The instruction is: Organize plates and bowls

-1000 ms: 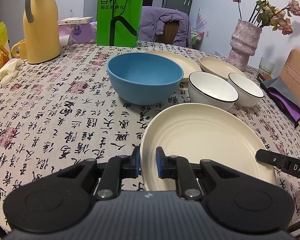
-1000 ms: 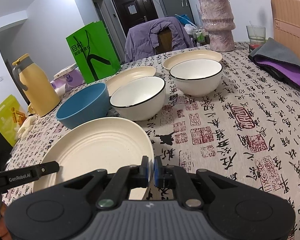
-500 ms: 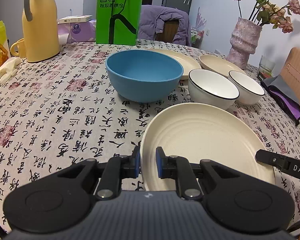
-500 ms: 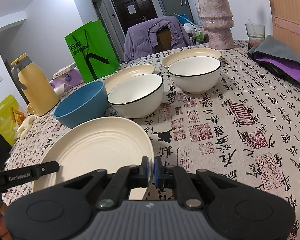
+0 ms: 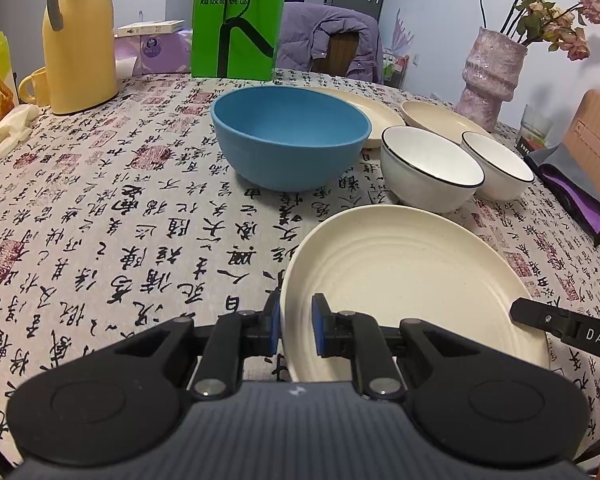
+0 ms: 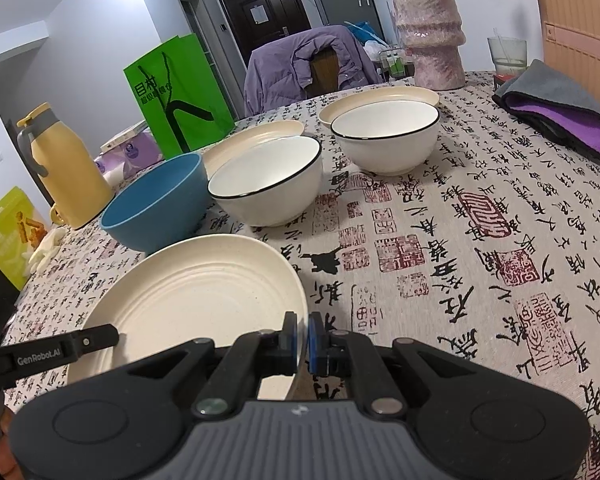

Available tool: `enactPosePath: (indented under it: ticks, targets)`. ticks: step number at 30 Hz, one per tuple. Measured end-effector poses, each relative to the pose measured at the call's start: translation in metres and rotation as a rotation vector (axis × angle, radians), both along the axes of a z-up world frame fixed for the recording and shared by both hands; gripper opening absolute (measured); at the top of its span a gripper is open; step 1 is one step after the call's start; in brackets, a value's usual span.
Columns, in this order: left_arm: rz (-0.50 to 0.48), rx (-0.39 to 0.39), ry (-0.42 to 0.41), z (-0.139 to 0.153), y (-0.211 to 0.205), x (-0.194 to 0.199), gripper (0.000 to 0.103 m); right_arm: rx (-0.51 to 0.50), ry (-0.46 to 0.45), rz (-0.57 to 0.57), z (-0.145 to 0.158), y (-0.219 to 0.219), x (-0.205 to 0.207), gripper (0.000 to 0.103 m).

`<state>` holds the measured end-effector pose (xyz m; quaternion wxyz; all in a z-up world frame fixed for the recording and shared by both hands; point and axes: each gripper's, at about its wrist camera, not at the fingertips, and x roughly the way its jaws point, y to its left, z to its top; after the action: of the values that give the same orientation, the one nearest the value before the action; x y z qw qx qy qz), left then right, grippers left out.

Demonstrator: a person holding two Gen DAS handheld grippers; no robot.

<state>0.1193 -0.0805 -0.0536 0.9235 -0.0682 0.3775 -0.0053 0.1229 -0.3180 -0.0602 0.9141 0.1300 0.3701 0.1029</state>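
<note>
Left wrist view: left claw clamps the plate rim on the table; opposite finger reads "DAS". Green bag shows "目村".

Right wrist view: right claw is closed on the plate's rim; opposite finger reads "GenRobot.AI".

- The left gripper is matte black, with two round discs on its housing and a ribbed grey panel between them.
- Its fingers carry blue pads; silver screws mark the linkage pivots.
- The right gripper has the same build.
- White lettering "DAS" sits on one finger, "GenRobot.AI" on another.
</note>
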Motion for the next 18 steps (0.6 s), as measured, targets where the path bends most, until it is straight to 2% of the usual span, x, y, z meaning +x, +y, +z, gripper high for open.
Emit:
enactPosePath:
  ticks: [18]
  targets:
    - [-0.006,0.0,0.015,-0.012,0.001,0.003,0.016,-0.024,-0.012,0.003,-0.007,0.004,-0.001,0.006]
